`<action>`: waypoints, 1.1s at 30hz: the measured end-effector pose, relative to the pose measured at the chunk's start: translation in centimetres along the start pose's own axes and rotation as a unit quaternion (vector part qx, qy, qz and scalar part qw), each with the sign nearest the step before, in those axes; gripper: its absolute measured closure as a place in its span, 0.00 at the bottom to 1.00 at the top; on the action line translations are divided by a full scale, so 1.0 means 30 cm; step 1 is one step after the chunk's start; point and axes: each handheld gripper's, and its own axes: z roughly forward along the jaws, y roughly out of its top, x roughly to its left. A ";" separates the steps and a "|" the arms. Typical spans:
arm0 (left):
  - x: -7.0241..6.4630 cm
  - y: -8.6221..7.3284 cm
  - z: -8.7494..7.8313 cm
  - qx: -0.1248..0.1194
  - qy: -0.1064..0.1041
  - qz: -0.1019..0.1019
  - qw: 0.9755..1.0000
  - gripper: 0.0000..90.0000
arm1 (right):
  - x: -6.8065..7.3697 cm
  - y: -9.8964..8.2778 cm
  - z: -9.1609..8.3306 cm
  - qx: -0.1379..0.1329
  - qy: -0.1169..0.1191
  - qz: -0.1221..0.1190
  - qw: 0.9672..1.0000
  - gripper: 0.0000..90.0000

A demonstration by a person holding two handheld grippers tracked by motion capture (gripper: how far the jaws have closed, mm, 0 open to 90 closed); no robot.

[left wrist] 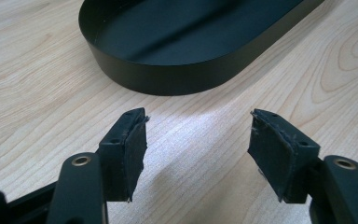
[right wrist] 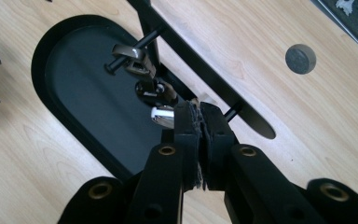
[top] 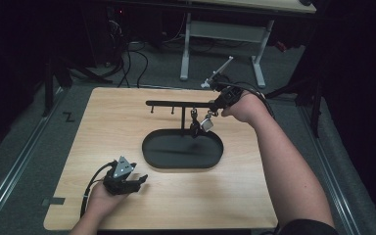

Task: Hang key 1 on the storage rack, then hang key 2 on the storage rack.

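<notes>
- The keyring [right wrist: 161, 114] hangs by its metal clasp [right wrist: 133, 58] from a peg on the crossbar of the black stand [top: 176, 103], above the right half of the oval tray [top: 152, 149] that sits mid-desk.
- My right jaws [right wrist: 199, 122] are pinched fully together just beside its shiny lower end, on what looks like a thin tab of it; I can't tell how much they have caught.
- I judge it light and hard, but loose: it will swing on the peg, and the polished metal is slippery. The flat tab or the strap below the clasp is the better hold.
- My right hand [top: 245, 107] reaches in from the desk's right edge, forearm stretched forward, the tool angled left toward the stand.
- My left jaws [left wrist: 198, 149] stand wide apart and empty, resting low near the desk's [top: 103, 122] front-left corner, pointing at the tray.
</notes>
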 end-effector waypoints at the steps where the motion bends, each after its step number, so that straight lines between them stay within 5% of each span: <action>1: 0.001 0.001 0.000 0.003 -0.001 0.001 1.000 0.41 | -0.001 0.002 0.002 0.003 -0.002 -0.002 1.000 0.96; 9: -0.003 0.002 0.001 0.001 -0.003 0.002 1.000 0.41 | 0.008 -0.002 -0.004 -0.008 -0.022 -0.010 1.000 0.92; 17: -0.010 0.006 0.002 0.002 -0.005 0.007 1.000 0.41 | 0.024 -0.052 -0.045 -0.031 -0.019 0.016 0.999 0.83; 26: -0.015 0.009 0.010 0.001 -0.004 0.004 1.000 0.41 | 0.055 -0.244 -0.059 -0.071 -0.021 0.054 0.996 0.65; 33: -0.025 0.012 0.014 0.004 -0.003 0.008 1.000 0.41 | 0.076 -0.444 0.029 -0.102 -0.055 0.077 0.990 0.55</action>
